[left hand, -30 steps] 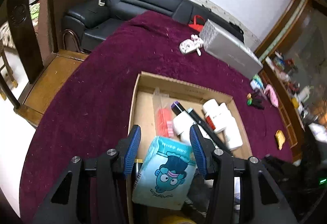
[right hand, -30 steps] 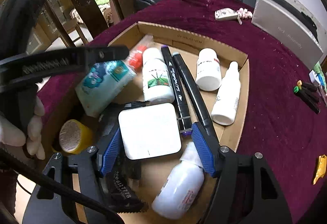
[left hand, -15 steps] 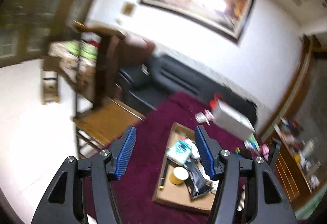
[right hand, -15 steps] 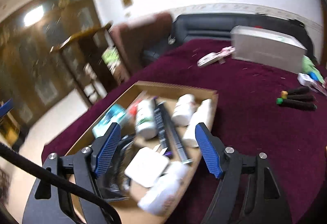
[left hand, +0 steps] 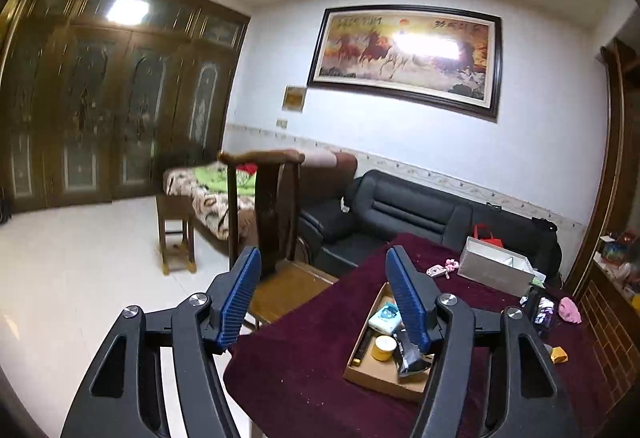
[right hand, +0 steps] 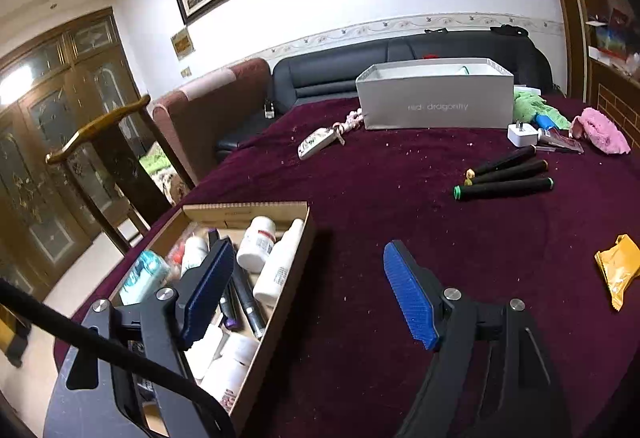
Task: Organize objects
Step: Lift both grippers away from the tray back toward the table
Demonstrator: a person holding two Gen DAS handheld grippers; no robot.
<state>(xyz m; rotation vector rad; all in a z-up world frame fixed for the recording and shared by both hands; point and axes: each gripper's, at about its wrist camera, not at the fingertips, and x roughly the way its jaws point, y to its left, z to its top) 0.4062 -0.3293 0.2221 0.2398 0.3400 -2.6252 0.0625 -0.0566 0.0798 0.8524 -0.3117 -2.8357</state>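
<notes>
A cardboard tray (right hand: 280, 312) on the maroon table holds white bottles (right hand: 258, 244), black markers (right hand: 246, 298), a teal tissue pack (right hand: 144, 274) and more. In the left wrist view the tray (left hand: 380, 378) lies far below with the tissue pack (left hand: 386, 316) and a yellow tape roll (left hand: 384, 347) in it. My left gripper (left hand: 324, 294) is open and empty, raised high and back from the table. My right gripper (right hand: 308, 294) is open and empty above the tray's right edge.
On the table lie three black markers (right hand: 508, 178), a grey box (right hand: 436, 98), a white charger (right hand: 522, 134), a pink cloth (right hand: 600, 134), a yellow wrapper (right hand: 618, 268) and a remote (right hand: 318, 144). A wooden chair (left hand: 264, 222) and a black sofa (left hand: 400, 210) stand beside the table.
My left gripper let go of the tissue pack in the tray and rose far up and back. My right gripper released the white square item, lifted and shifted right.
</notes>
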